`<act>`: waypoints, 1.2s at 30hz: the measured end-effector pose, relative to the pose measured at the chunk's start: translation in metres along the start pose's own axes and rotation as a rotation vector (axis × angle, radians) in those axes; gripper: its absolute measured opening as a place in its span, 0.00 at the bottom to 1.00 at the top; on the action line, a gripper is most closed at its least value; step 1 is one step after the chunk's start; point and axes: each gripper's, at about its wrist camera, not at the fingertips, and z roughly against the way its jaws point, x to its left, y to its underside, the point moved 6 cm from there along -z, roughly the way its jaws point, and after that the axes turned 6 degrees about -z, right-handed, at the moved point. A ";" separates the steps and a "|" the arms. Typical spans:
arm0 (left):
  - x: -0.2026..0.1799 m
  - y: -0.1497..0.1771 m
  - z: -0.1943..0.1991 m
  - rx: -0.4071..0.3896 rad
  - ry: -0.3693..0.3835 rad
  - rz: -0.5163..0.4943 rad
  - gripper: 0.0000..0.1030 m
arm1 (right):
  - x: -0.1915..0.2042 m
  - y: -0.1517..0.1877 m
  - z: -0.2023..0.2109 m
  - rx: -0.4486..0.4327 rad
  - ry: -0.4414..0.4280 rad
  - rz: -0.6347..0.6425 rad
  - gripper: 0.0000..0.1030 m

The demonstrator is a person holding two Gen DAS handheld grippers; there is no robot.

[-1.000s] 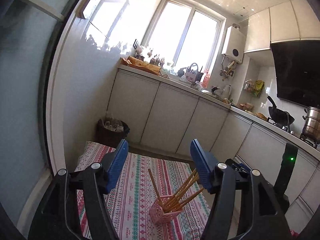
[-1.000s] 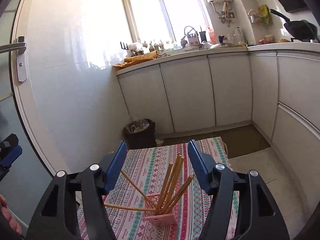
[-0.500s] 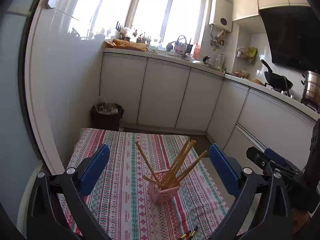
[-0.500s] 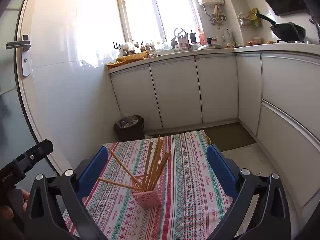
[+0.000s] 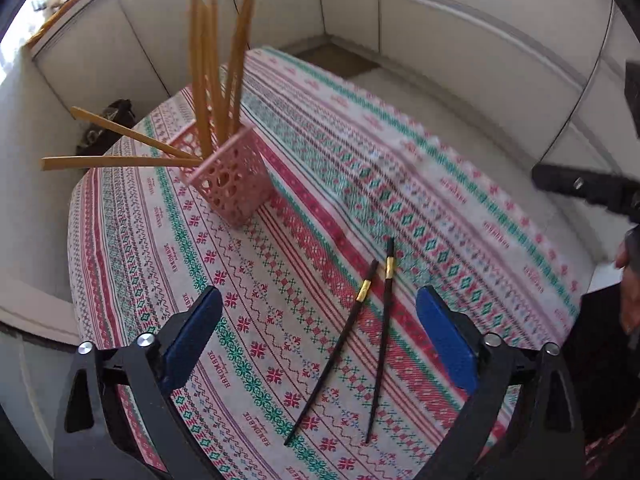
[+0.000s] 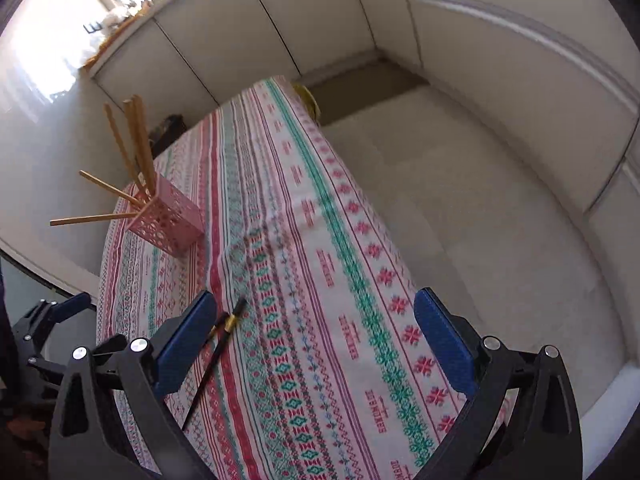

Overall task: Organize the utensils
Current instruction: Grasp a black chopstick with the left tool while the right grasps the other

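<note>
Two black chopsticks (image 5: pixel 356 312) with gold bands lie side by side on the patterned tablecloth (image 5: pixel 248 312). My left gripper (image 5: pixel 318 294) hangs over them with its jaws closing; the pair lies between the blue pads, untouched. Farther back stands a pink perforated holder (image 5: pixel 230 186) with several wooden chopsticks (image 5: pixel 204 80) fanned out of it. My right gripper (image 6: pixel 316 296) stands wide open over the cloth with nothing between its fingers. In the right wrist view one black chopstick (image 6: pixel 212 356) shows beside the left finger (image 6: pixel 184 344), and the pink holder (image 6: pixel 168 220) sits at the far left.
The table's right edge drops to a pale floor (image 6: pixel 460 208). White cabinets (image 6: pixel 312 16) line the back and right. A dark bin (image 5: pixel 108 120) stands behind the table. The right gripper's black body (image 5: pixel 584 188) shows at the left wrist view's right edge.
Both grippers have sunk and tipped down toward the table, from viewing the kitchen to viewing the cloth. Both jaws spread wider. The black chopsticks have come fully into view.
</note>
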 end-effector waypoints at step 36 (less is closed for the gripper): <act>0.064 0.054 0.054 -0.292 0.060 0.328 0.06 | 0.087 0.057 -0.114 0.279 0.207 0.083 0.79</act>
